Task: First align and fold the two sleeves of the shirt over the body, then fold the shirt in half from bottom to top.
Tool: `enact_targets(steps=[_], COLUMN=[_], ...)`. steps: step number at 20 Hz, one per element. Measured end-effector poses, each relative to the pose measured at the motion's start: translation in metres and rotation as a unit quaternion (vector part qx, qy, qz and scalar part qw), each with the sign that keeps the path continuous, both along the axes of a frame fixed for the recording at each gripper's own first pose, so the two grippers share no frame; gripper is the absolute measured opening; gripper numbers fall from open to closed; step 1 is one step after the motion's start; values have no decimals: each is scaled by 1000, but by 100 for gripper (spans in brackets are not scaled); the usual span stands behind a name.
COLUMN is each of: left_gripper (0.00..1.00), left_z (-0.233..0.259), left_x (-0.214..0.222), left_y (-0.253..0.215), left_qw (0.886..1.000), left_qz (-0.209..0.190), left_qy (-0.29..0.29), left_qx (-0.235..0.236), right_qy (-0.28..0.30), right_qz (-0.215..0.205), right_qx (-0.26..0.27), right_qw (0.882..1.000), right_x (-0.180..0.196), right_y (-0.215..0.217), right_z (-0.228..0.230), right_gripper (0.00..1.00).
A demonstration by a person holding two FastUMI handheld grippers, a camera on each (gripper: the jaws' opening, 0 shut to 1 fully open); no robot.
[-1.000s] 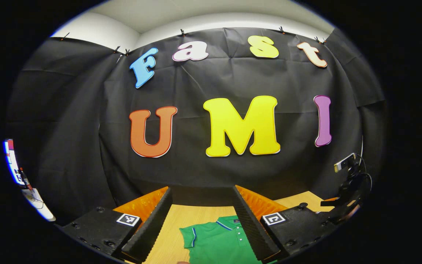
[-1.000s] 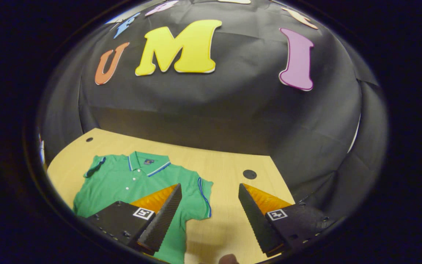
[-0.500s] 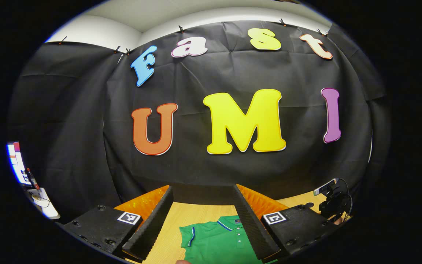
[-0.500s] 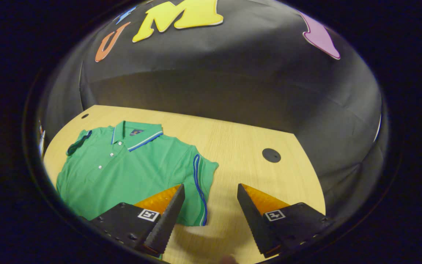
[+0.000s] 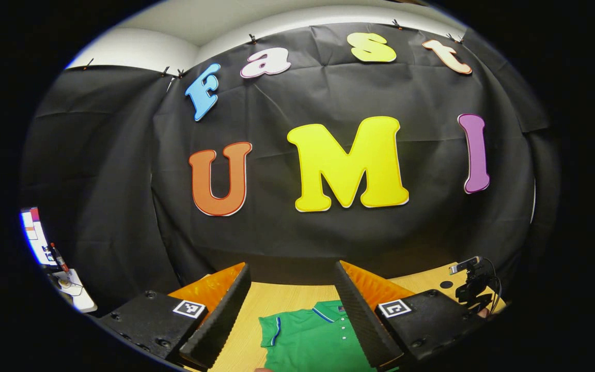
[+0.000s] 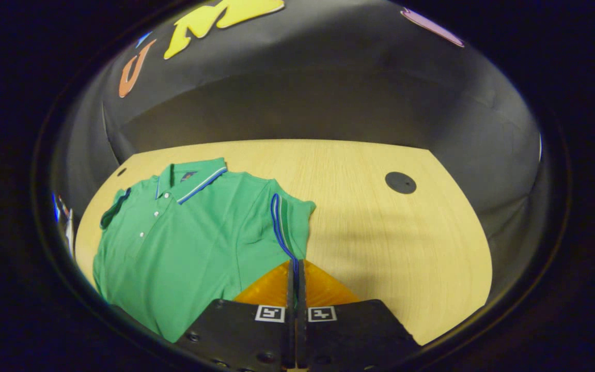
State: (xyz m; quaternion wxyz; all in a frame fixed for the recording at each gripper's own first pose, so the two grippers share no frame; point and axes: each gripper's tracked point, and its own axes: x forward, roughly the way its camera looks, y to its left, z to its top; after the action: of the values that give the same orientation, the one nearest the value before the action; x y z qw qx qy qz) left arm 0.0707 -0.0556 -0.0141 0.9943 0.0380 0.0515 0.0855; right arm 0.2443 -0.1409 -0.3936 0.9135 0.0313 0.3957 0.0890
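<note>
A green polo shirt [image 6: 194, 232] with blue-striped trim lies flat on the wooden table [image 6: 380, 232], collar [image 6: 189, 181] toward the wall. My right gripper [image 6: 295, 263] is shut on the hem of the shirt's near sleeve [image 6: 287, 222], whose blue-striped edge runs into the closed fingers. The other sleeve [image 6: 114, 206] lies at the far left. In the left gripper view, my left gripper [image 5: 291, 268] hangs open above the table with nothing between its fingers. Below it show the shirt's [image 5: 308, 336] collar and one sleeve. The right gripper [image 5: 470, 281] shows small at the far right.
A black round cap [image 6: 400, 182] sits in the tabletop to the right of the shirt, and a small hole [image 6: 122, 171] lies near the far left corner. Bare wood stretches to the right of the shirt. A lit screen [image 5: 31, 232] stands off the table's left.
My right gripper came down toward the table and closed from wide open onto the sleeve's hem. The left gripper stayed open and shifted only slightly.
</note>
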Motion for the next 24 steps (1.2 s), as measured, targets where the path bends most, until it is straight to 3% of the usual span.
enact_targets(steps=[3,9,14,24], left_gripper=[100,100,100,100], left_z=[-1,-7,-11,-25], left_x=[-1,-1,-14,-46], left_y=[3,16,39,108], left_qw=[1000,1000,999,998], left_qz=[0,2,9,28], left_qy=[3,2,2,20], left_qx=[-7,-28,-46,-43], right_qy=[10,-33,-42,5], right_qz=[11,6,10,19], right_qx=[21,36,28,20], right_qw=[1000,999,999,1000], right_x=[-6,-6,0,-7], right_y=[7,26,78,199], right_z=[6,69,97,62], right_gripper=[0,0,0,2])
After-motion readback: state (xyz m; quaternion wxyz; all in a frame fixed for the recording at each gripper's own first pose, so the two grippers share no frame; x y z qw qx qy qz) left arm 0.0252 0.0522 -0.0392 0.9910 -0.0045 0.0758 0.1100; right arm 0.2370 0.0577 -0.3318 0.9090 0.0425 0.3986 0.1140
